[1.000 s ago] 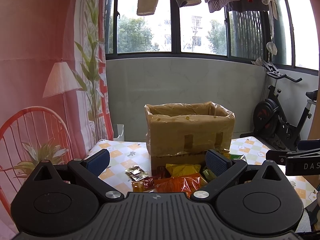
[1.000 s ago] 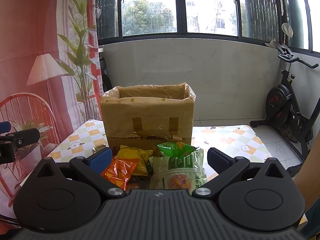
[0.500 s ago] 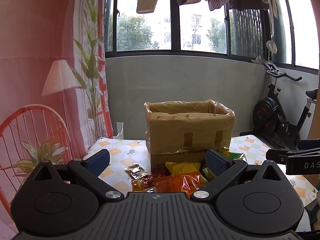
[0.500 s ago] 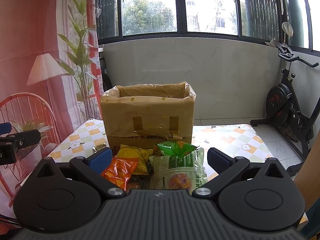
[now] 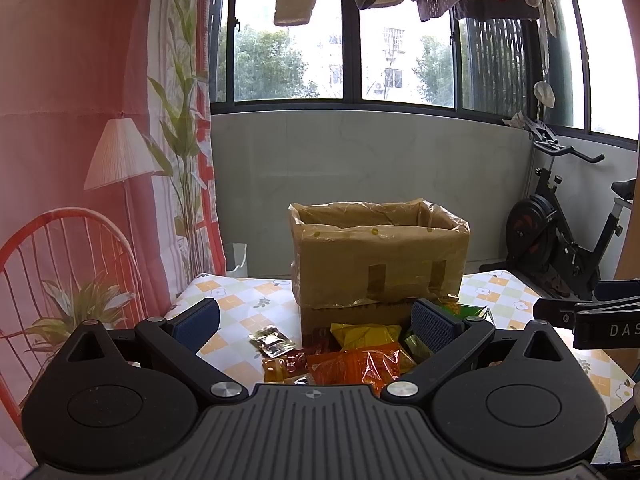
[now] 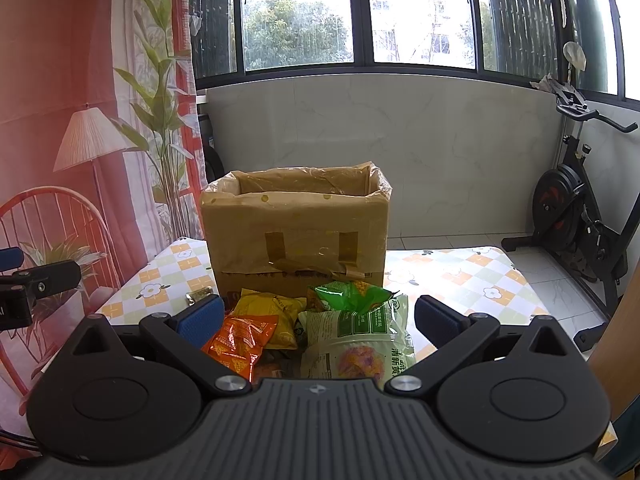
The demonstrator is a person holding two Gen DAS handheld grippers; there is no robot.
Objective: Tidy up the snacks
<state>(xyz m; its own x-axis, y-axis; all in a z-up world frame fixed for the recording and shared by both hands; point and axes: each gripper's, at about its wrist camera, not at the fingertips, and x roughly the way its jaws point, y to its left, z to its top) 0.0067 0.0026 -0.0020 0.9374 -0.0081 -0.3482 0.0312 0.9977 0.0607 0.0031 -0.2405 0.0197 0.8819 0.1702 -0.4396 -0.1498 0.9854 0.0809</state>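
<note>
Black ribbed tool (image 5: pixel 314 322) body, blue fingertip pads (image 5: pixel 430 323), silver screws

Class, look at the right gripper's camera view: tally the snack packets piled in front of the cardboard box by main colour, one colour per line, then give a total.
Orange packet: 1
Yellow packet: 1
Bright green packet: 1
Pale green-and-white packet: 1
Total clearly visible: 4. A small foil sachet and bits half hidden beneath are not counted.

Left gripper (image 5: pixel 314 322): I hold it level, jaws spread wide, nothing between the blue pads (image 5: pixel 197 319).
Right gripper (image 6: pixel 318 320): I hold it level too, jaws wide apart, empty; its fingers show at the left view's right edge.
</note>
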